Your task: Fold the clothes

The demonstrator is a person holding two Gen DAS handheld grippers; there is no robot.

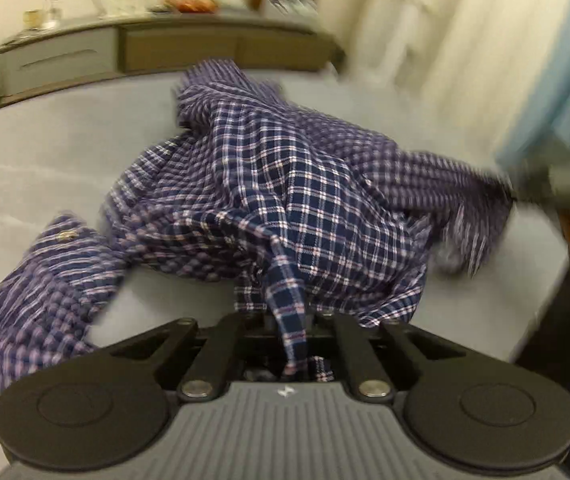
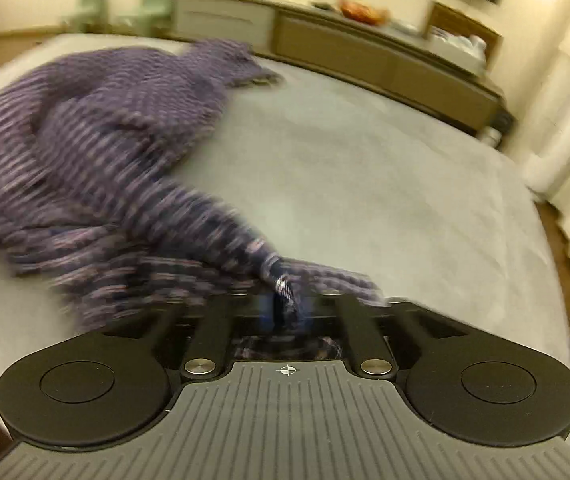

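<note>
Gripping the plaid shirt (image 1: pixel 285 184) with both claws, angled down over the bed (image 1: pixel 45 152).
Your left gripper (image 1: pixel 291 320) pinches a fold; your right gripper (image 2: pixel 285 300) clamps another bunch, lower centre of each frame.

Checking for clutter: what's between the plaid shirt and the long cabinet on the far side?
Only bare grey bed surface separates the plaid shirt from the long cabinet. It shows clearest in the right wrist view, though blurred.

Shirt (image 1: pixel 285 184) lies on bed (image 1: pixel 45 152), sideboard (image 1: pixel 165 48) behind.
</note>
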